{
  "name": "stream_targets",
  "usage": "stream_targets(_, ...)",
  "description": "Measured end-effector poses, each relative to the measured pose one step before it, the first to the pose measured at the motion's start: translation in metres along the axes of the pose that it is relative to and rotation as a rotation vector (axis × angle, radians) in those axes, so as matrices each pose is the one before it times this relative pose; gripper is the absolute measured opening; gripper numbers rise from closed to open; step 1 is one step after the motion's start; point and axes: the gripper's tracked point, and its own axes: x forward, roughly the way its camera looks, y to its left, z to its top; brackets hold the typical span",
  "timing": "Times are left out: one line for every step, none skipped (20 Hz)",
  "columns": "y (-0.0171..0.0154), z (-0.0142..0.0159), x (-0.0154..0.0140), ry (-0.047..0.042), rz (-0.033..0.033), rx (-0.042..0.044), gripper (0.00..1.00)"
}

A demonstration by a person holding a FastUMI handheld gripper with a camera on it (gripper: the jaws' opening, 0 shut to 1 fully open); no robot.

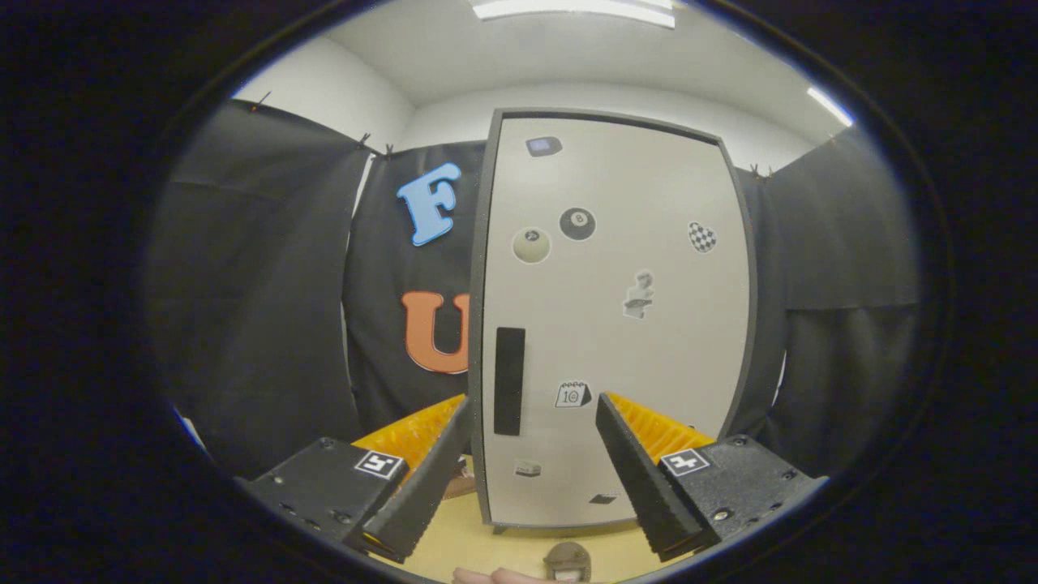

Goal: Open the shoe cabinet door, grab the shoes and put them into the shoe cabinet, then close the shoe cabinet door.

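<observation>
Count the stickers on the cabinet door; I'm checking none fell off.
8: one near the door's top, two billiard balls below, a checkered heart right, a figure mid-door, a calendar by the handle, two small ones low. The open fingers may hide more.

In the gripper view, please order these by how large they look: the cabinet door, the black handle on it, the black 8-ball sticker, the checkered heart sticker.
1. cabinet door, shut, beyond the open gripper
2. black handle
3. 8-ball sticker
4. checkered heart sticker, only slightly smaller; the fisheye edge may shrink it, so this rank is unsure.
</observation>
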Motion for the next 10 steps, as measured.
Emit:
stream_targets(0.00218, -0.00145, 0.01274, 0.00683, 0.00067, -0.02745, 1.00)
stream_targets(0.00514, -0.00328, 0.01302, 0.01311, 0.01270, -0.00906, 1.00)
stream_targets(0.00396, -0.00352, 0.01200, 0.01752, 0.00804, 0.00122, 1.00)
stream_targets(0.00041, -0.00078, 0.01124, 0.00434, -0.00075, 0.00664, 1.00)
stream_targets(0.00317, 0.00289, 0.00940, -0.01296, 0.00742, 0.00680, 1.00)
stream_targets(0.00139, 0.00080, 0.00944, -0.00867, -0.00189, -0.00289, 1.00)
stream_targets(-0.00019, -0.00097, 0.00796, -0.00124, -0.01003, -0.00784, 0.99)
stream_targets(0.00192, -0.00340, 0.00763, 0.00800, -0.00335, -0.00110, 0.99)
stream_targets(0.00303, -0.00430, 0.00705, 0.01694, 0.00392, 0.00261, 0.98)
stream_targets(0.00091, -0.00437, 0.00612, 0.01286, 0.00005, 0.00960, 0.96)
